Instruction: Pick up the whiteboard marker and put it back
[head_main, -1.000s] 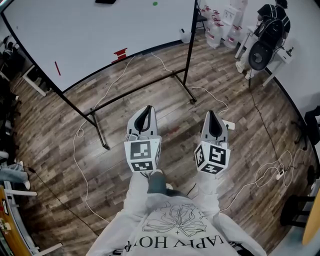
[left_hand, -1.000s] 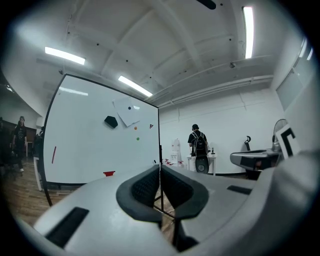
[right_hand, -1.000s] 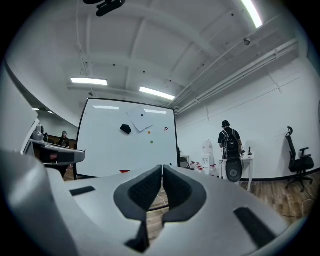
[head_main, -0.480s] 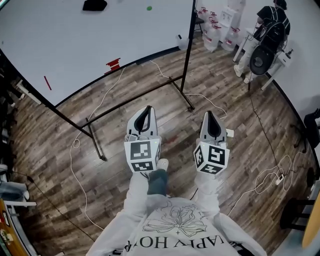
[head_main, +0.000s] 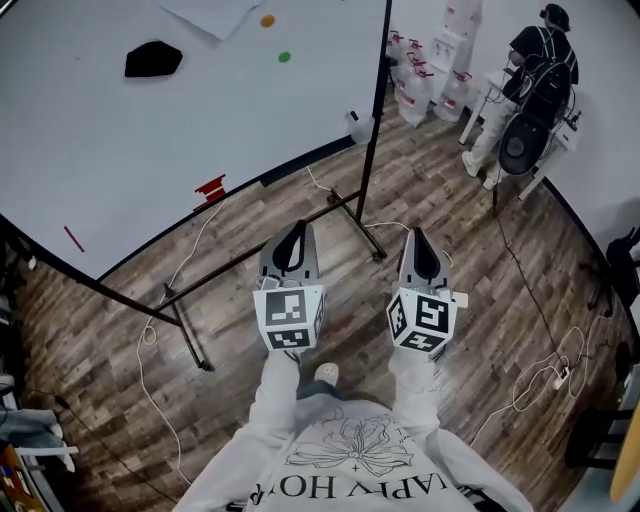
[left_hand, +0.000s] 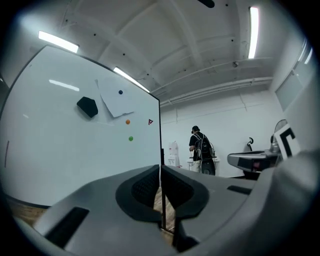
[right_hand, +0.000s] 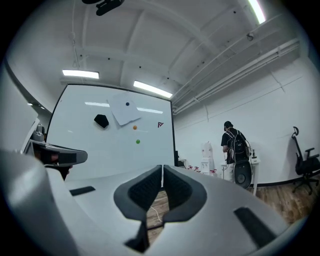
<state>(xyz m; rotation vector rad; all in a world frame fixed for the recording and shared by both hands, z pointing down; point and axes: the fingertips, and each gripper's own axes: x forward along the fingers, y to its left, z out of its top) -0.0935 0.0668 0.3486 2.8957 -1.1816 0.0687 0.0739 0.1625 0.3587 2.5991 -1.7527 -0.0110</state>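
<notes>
A thin red whiteboard marker (head_main: 74, 238) sits low on the left of the big whiteboard (head_main: 150, 130). A small red piece (head_main: 210, 187) is fixed near the board's bottom edge. Both grippers are held side by side at waist height, pointing level at the board and well short of it. My left gripper (head_main: 291, 232) is shut with nothing in it. My right gripper (head_main: 418, 236) is also shut and empty. The left gripper view shows the closed tips (left_hand: 160, 172) aimed at the board's right edge, and the right gripper view shows its tips (right_hand: 162, 170) closed too.
A black eraser (head_main: 153, 59), a paper sheet (head_main: 215, 12) and orange and green magnets (head_main: 284, 57) are on the board. The stand's black legs (head_main: 190, 335) and white cables (head_main: 150, 330) cross the wooden floor. A person with a backpack (head_main: 535, 60) stands at far right near water bottles (head_main: 420, 70).
The view has advanced toward the whiteboard, which now fills more of the picture; the eraser and magnets have come into view. Both grippers stay shut and side by side.
</notes>
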